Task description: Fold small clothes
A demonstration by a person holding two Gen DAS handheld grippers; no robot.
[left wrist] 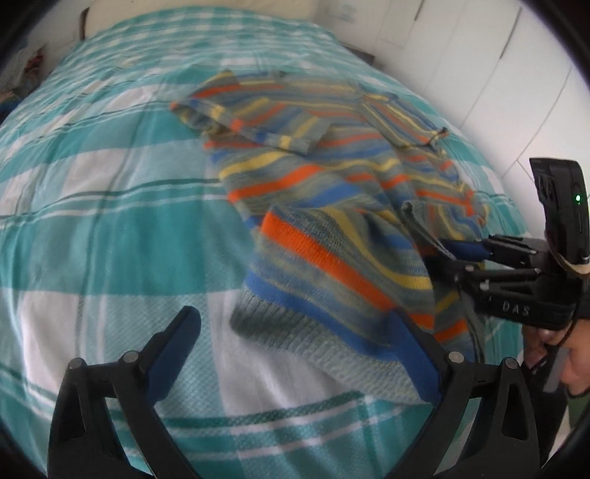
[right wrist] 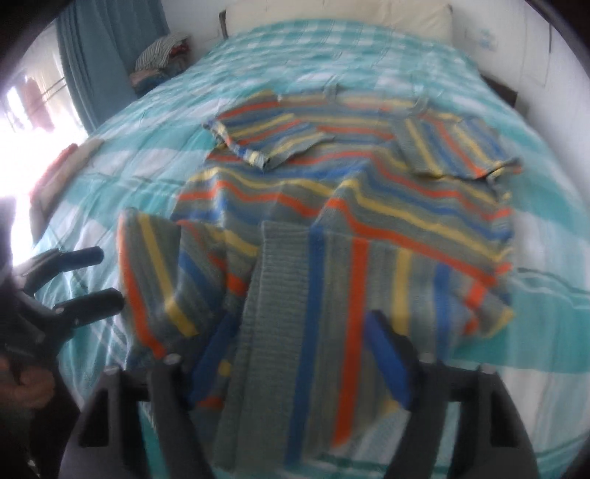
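A striped knit sweater (left wrist: 332,184) in grey, orange, blue and yellow lies spread on the teal-checked bed cover (left wrist: 110,221), both sleeves folded in over the chest. My left gripper (left wrist: 295,353) is open wide at the sweater's lower left corner, its right finger against the ribbed hem. My right gripper (right wrist: 300,353) hangs steeply over the hem of the sweater (right wrist: 350,206). Its jaws are half closed with the ribbed band lying flat between the blue pads, and I see no pinch. The left gripper (right wrist: 99,276) shows at that view's left, and the right gripper (left wrist: 457,259) at the other view's right.
A pile of clothes (right wrist: 162,55) sits by a teal curtain (right wrist: 96,55) at the head of the bed, near a pale pillow (right wrist: 332,14). Folded items (right wrist: 62,173) lie on the bed's left edge. White wardrobe doors (left wrist: 497,73) line the right side. A hand (left wrist: 575,361) grips the right tool.
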